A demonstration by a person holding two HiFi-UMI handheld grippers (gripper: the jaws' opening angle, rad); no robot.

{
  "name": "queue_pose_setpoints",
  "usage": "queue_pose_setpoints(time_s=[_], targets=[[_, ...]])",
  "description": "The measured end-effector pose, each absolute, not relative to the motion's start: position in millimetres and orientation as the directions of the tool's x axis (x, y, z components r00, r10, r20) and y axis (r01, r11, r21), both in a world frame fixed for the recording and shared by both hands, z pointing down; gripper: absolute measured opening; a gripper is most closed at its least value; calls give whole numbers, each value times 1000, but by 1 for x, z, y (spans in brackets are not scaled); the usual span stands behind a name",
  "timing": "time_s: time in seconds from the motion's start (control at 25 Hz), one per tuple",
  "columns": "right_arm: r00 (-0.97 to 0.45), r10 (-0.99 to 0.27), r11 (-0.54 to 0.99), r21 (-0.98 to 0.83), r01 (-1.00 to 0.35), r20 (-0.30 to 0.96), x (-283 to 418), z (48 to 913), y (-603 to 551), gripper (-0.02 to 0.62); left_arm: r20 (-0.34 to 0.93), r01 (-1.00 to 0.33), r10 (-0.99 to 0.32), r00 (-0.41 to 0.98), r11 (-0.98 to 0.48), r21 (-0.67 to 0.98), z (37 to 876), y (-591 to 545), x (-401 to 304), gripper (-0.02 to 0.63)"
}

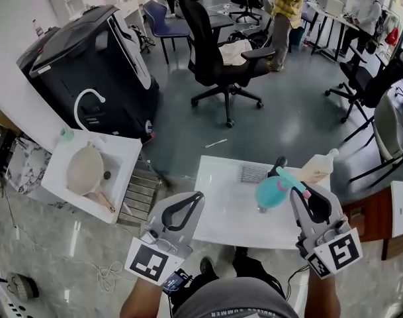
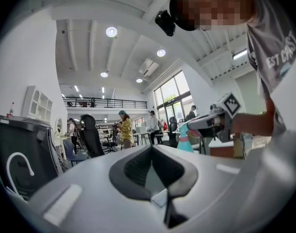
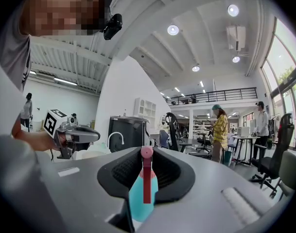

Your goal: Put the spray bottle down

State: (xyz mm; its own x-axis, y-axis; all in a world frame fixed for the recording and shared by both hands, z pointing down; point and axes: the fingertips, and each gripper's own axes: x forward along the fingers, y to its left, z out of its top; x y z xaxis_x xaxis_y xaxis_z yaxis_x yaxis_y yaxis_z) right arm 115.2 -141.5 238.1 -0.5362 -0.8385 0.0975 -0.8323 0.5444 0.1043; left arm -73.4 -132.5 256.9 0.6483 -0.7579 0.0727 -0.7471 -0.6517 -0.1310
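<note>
A teal spray bottle (image 1: 272,192) with a pink trigger hangs over the white table (image 1: 221,211), and my right gripper (image 1: 297,189) is shut on its neck. In the right gripper view the bottle (image 3: 142,198) stands upright between the black pads, its pink nozzle at my right gripper (image 3: 147,155) tips. My left gripper (image 1: 197,195) is shut and empty over the table's left edge. The left gripper view looks past my left gripper (image 2: 152,149) at the right gripper (image 2: 206,123) and the teal bottle (image 2: 187,141). The left gripper (image 3: 72,135) also shows in the right gripper view.
On the table's far side lie a grey mesh pad (image 1: 254,173) and a beige bottle (image 1: 317,167). A white sink unit (image 1: 125,152) stands to the left, with a black machine (image 1: 89,65) behind it. Office chairs (image 1: 218,52) and people fill the room beyond.
</note>
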Motion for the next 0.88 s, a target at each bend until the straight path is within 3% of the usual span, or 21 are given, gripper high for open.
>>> queue_pose_setpoints(time_s=[0.88], targets=[[-629, -763, 641, 55, -766, 148, 78, 303, -231, 64, 176, -806, -808, 563, -583, -101, 309, -168, -91, 2]])
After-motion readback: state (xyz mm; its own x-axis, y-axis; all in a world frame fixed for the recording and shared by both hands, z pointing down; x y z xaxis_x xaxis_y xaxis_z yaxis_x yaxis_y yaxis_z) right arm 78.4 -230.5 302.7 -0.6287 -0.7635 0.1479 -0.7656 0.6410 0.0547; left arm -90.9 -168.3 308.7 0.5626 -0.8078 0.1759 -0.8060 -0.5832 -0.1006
